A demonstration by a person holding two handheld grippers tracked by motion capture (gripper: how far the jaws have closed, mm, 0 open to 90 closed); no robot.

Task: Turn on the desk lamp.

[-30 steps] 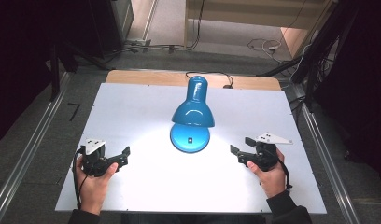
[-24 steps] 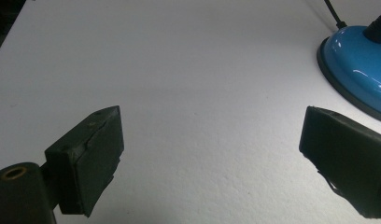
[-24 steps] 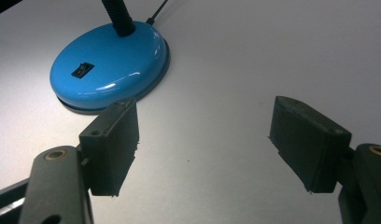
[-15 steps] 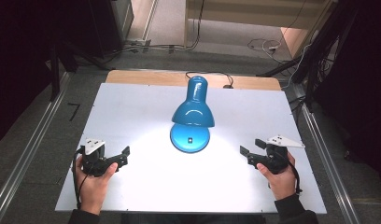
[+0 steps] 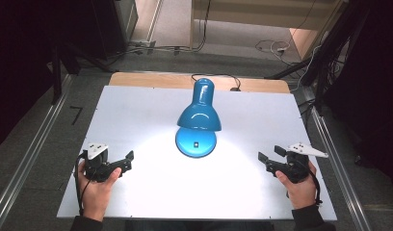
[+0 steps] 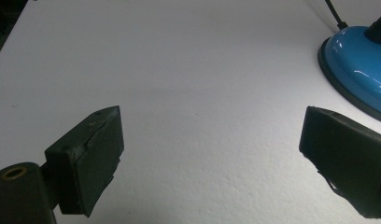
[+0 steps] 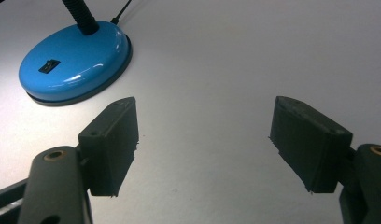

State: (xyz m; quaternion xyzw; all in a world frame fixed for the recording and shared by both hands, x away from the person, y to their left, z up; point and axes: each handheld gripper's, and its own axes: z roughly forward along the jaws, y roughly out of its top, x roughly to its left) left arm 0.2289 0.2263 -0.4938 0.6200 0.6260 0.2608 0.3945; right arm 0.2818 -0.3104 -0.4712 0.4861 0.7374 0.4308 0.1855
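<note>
Lamp [image 5: 197, 122] sits lit mid-table between your wide-open, empty grippers, left [image 5: 128, 161] and right [image 5: 270, 154], so swinging either in could nudge its base [image 7: 74, 60] or top-heavy shade.

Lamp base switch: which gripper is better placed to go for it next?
Probably the right gripper. Its open jaws point toward the lamp base, and the switch faces it in the right gripper view. The left gripper is also open and empty; its own view catches just the base's edge.
</note>
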